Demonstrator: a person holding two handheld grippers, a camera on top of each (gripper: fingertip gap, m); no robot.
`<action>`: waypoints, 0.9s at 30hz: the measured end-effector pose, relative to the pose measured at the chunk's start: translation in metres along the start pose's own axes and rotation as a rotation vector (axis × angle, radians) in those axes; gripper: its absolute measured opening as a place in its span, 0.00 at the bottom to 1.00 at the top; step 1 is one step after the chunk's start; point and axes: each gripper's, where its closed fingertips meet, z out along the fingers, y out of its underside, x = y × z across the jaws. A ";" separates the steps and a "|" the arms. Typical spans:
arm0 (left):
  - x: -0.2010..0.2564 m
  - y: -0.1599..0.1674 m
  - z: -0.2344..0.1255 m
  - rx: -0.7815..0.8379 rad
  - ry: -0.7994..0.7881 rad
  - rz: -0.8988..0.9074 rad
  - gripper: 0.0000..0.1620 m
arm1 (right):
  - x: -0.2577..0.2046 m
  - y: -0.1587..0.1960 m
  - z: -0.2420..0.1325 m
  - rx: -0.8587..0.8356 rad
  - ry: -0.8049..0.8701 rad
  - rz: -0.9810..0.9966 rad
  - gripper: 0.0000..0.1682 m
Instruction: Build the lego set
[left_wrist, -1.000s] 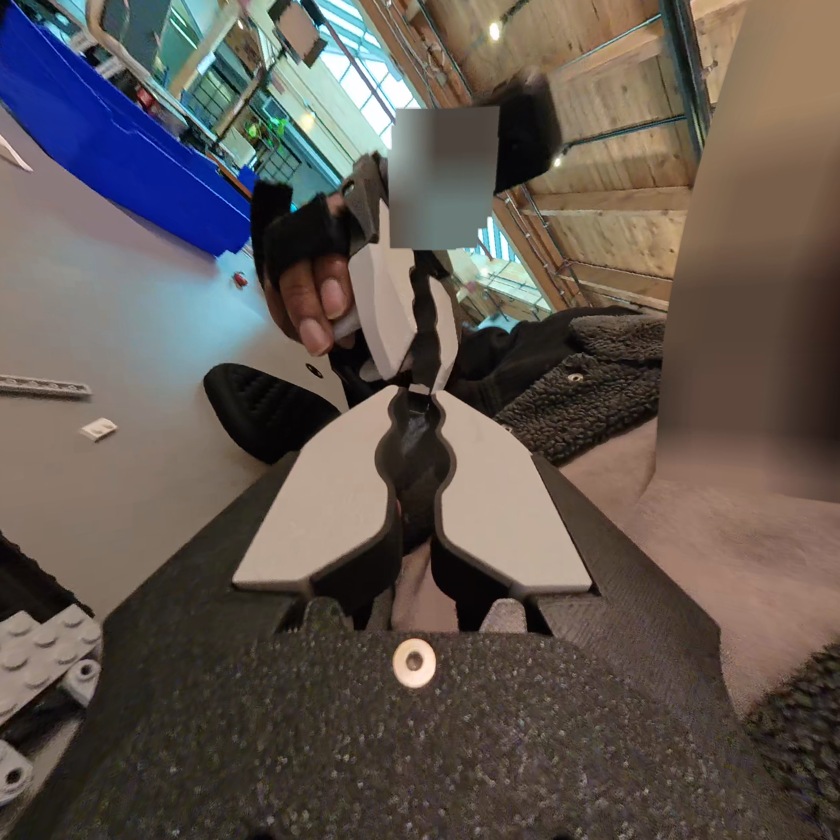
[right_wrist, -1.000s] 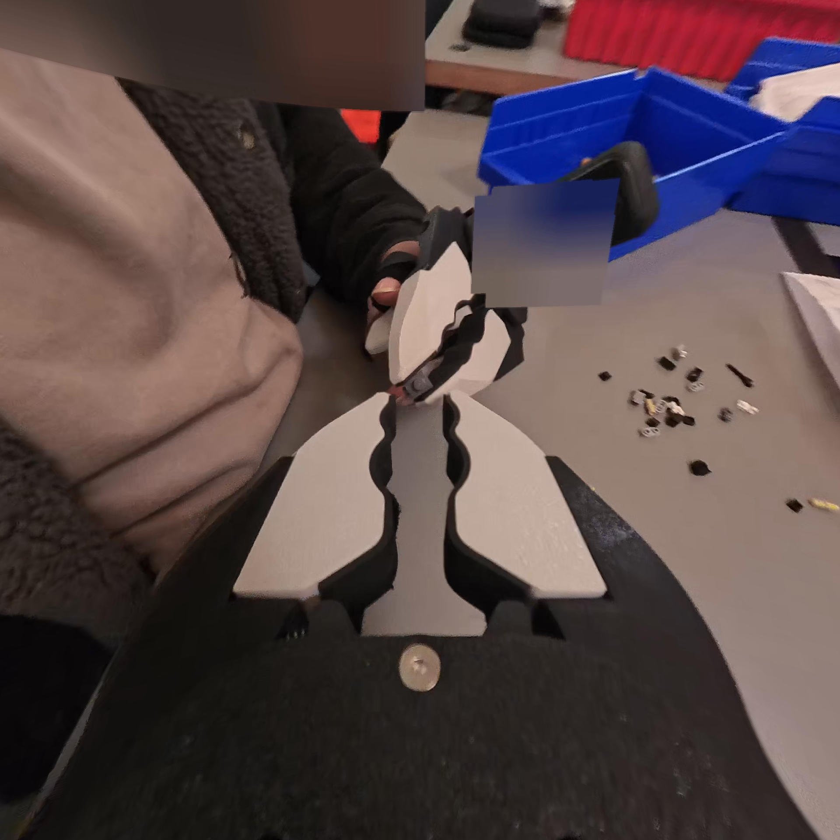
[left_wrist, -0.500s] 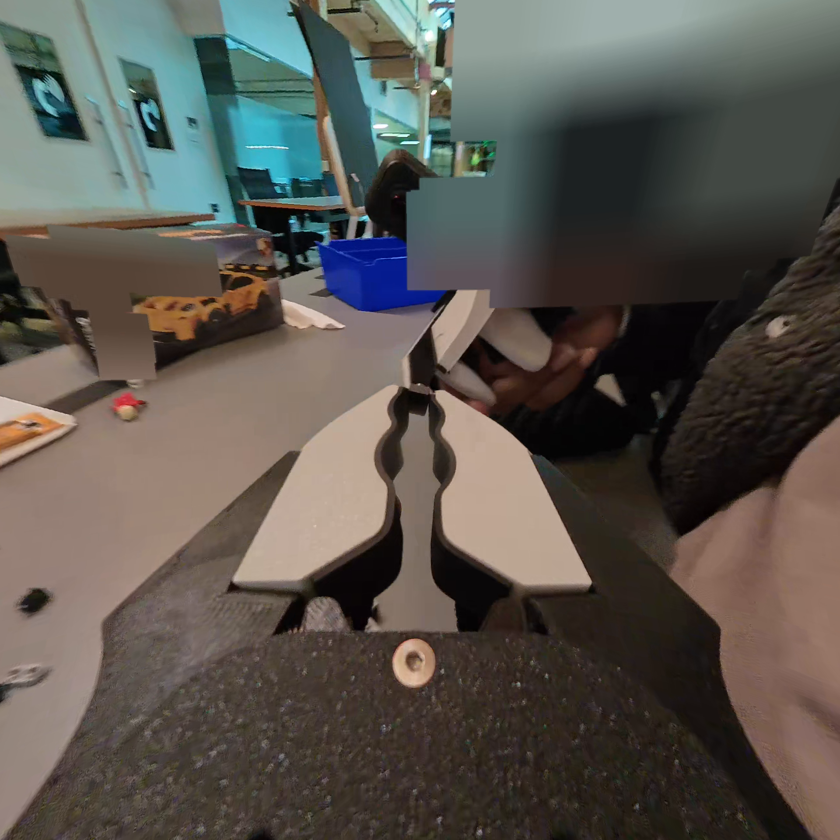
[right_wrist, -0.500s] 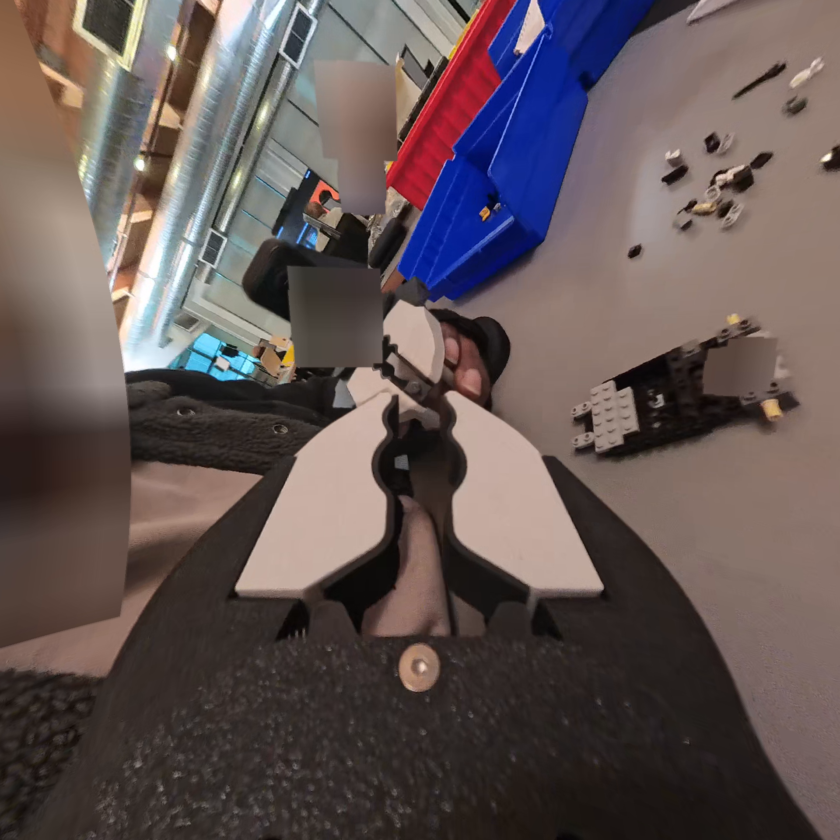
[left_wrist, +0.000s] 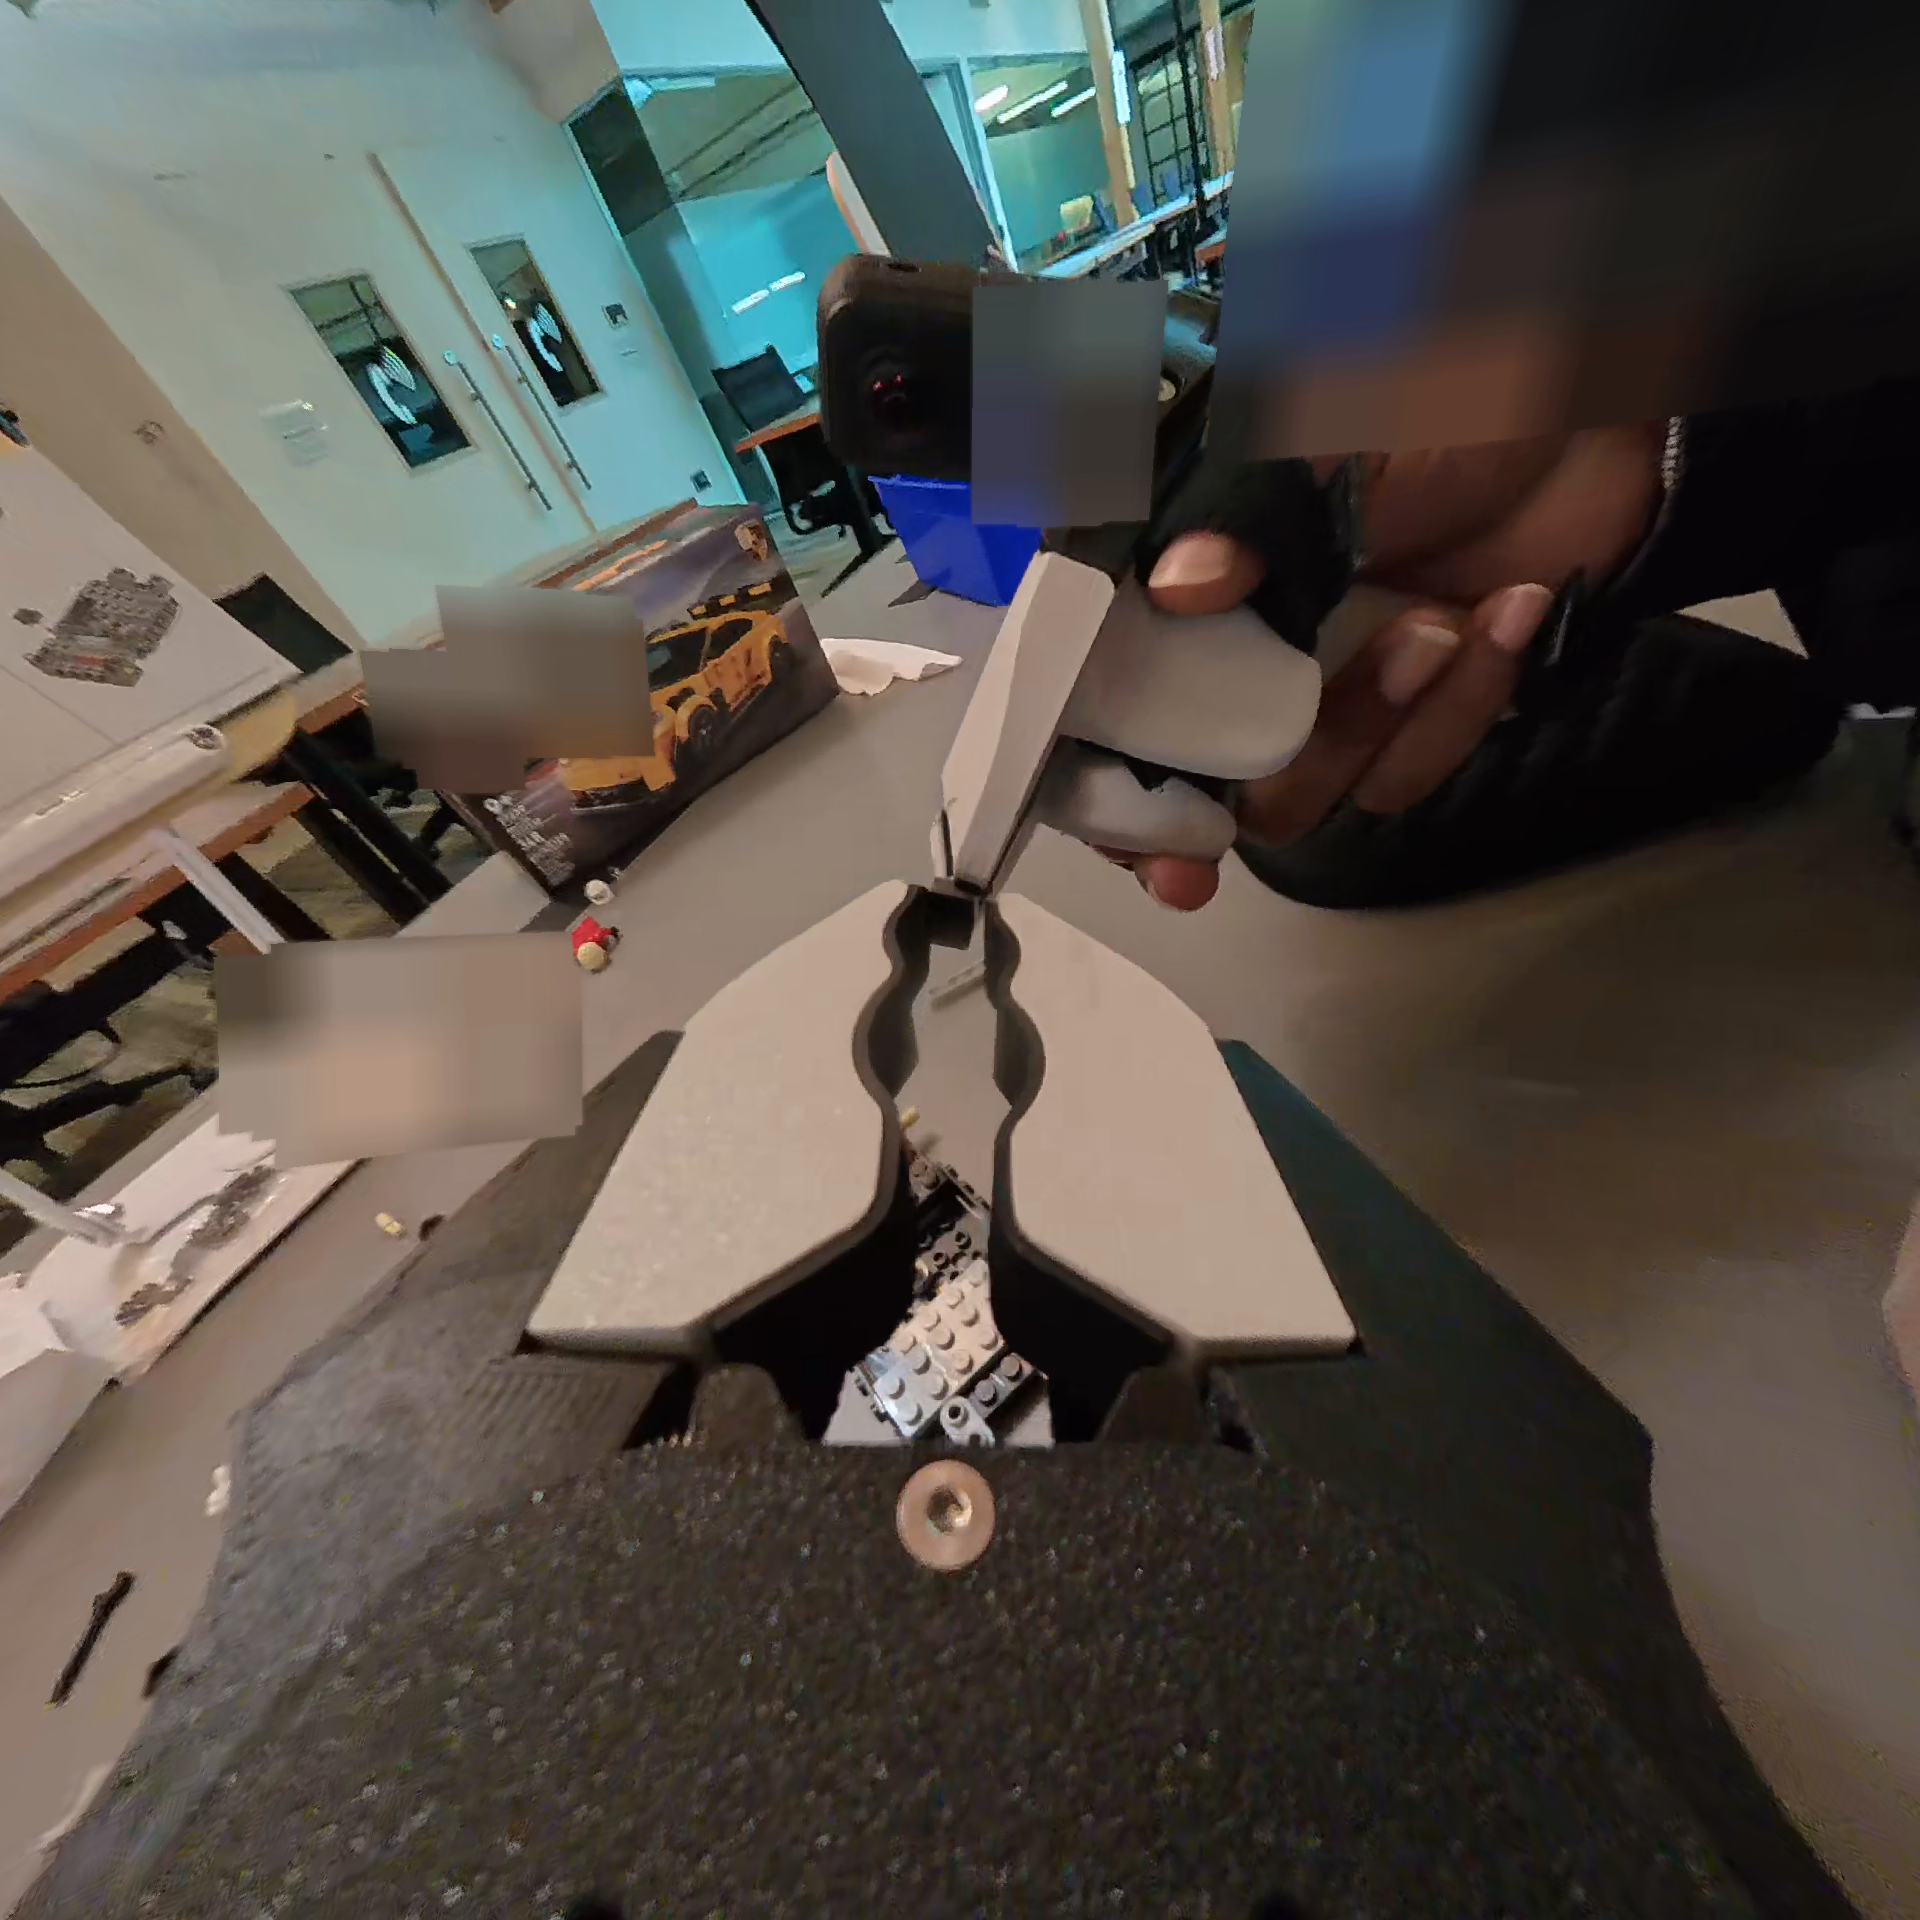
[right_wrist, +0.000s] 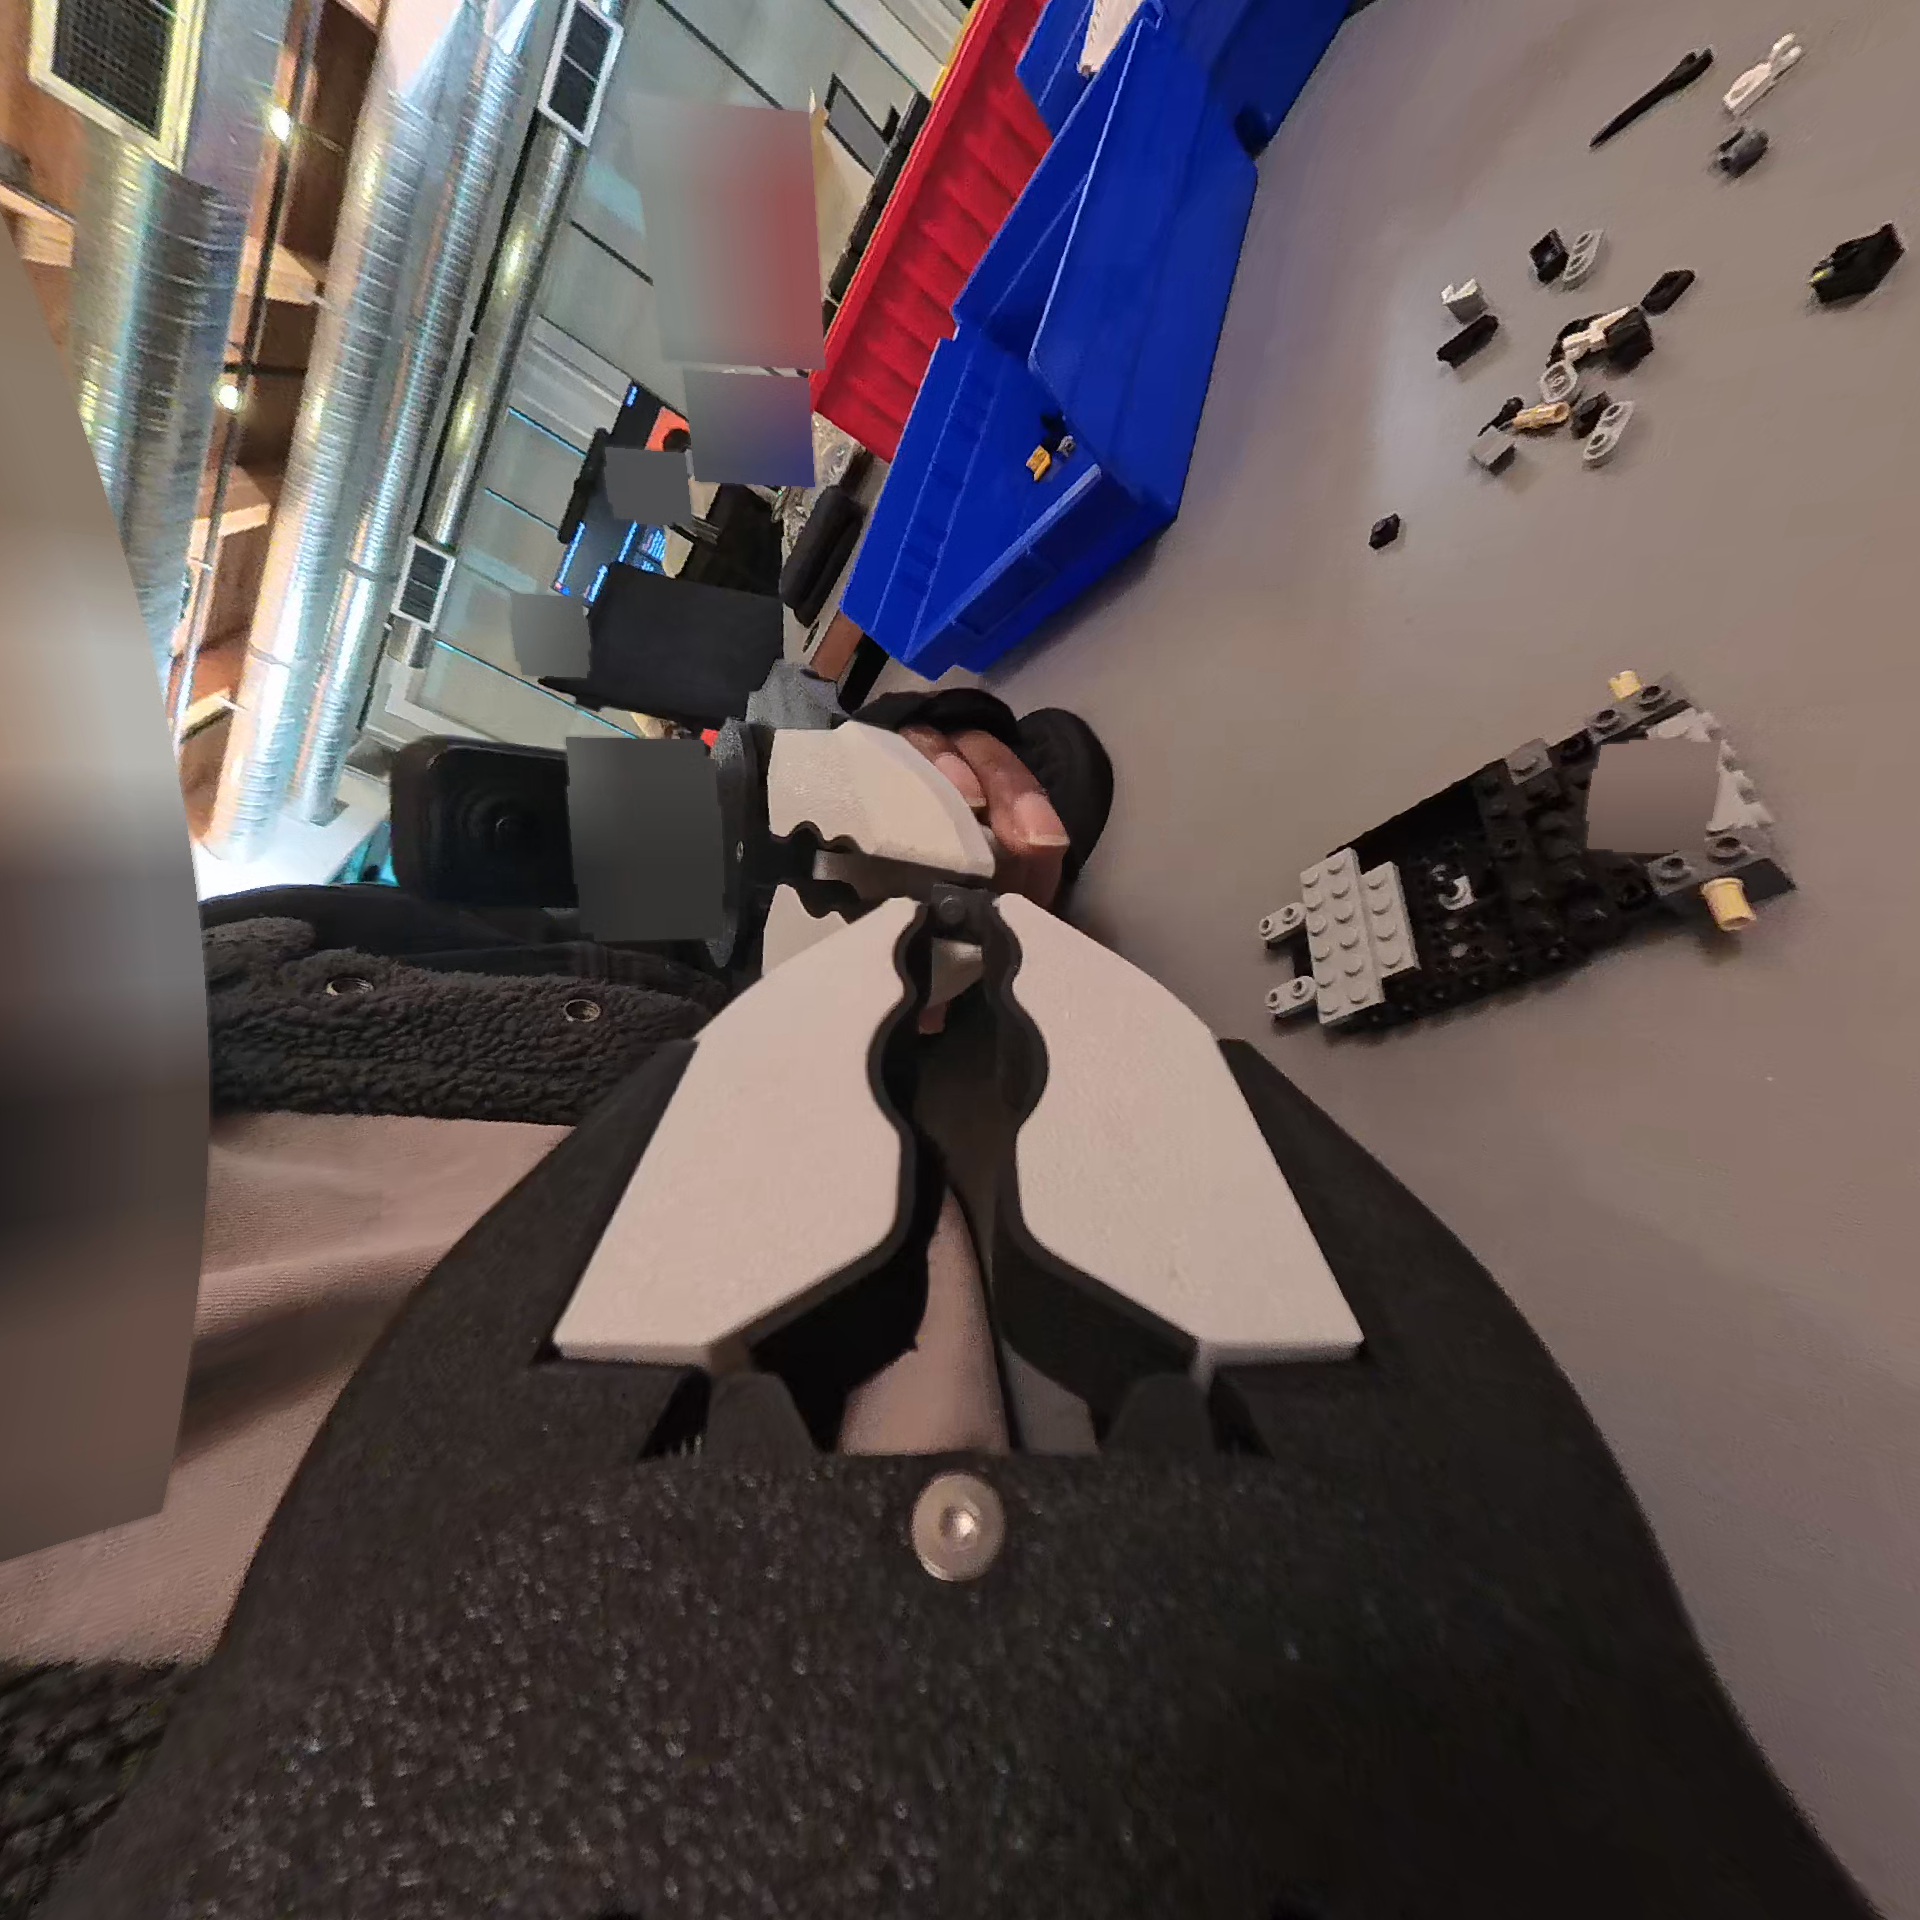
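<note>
both grippers meet tip to tip in midair, left gripper (left_wrist: 948, 914) and right gripper (right_wrist: 958, 914) each pinching one small dark piece (right_wrist: 954, 910), mid hand-off; next one releases, then seat it on the chassis (right_wrist: 1496, 873).

Left tool (left_wrist: 951, 914): matt grey plastic fingers (left_wrist: 748, 1164) with a fine grain, set on a rough, speckled black body carrying one bright metal screw (left_wrist: 943, 1510). Right tool (right_wrist: 956, 920): the same finish. Table (right_wrist: 1558, 1299): smooth, matt grey. Partly built model (right_wrist: 1517, 883): hard studded plastic, black and grey, faintly shiny. Bins (right_wrist: 1060, 343): glossy blue plastic. Box (left_wrist: 665, 686): printed card, probably lightly glossy. Jacket (right_wrist: 416, 1018): nubbly dark fleece.
</note>
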 end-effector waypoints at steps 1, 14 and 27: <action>0.001 0.002 0.000 -0.011 0.020 -0.018 0.09 | 0.002 -0.001 0.000 0.008 0.000 0.003 0.05; -0.008 0.126 -0.010 -0.803 0.129 -0.491 0.41 | 0.074 -0.031 -0.047 0.111 0.311 -0.210 0.05; 0.061 0.074 0.009 -0.623 0.342 -0.745 0.39 | 0.106 -0.004 -0.043 -0.082 0.444 -0.274 0.05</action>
